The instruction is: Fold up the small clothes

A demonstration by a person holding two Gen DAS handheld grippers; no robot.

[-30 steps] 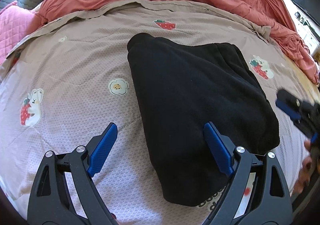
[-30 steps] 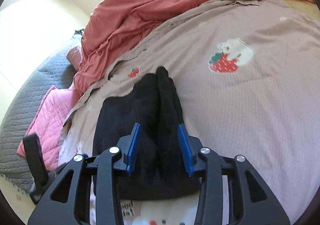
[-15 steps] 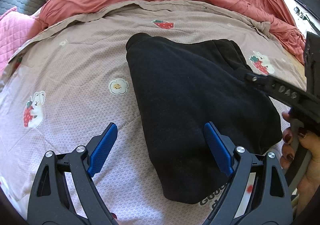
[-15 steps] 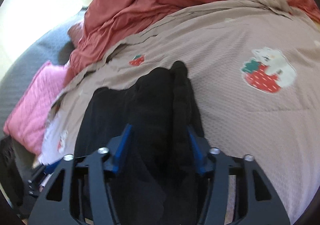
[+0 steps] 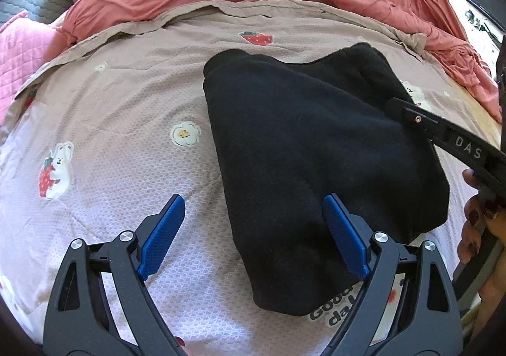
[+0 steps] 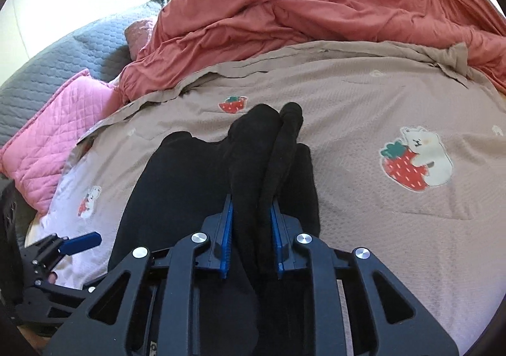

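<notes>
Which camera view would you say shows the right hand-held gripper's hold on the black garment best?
The right wrist view: the right hand-held gripper has just closed its blue pads on a raised fold of the black garment. The left wrist view shows only that gripper's side arm crossing the garment's far right edge, with the pinch hidden.

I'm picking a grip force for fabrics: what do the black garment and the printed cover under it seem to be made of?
Black garment: seemingly fleece or brushed knit, matte and fuzzy, with thick soft folds bunched between the right gripper fingers. Printed bed cover: probably a thin quilted woven fabric, matte, with a fine stitched honeycomb texture and flat printed strawberries and bears.
</notes>
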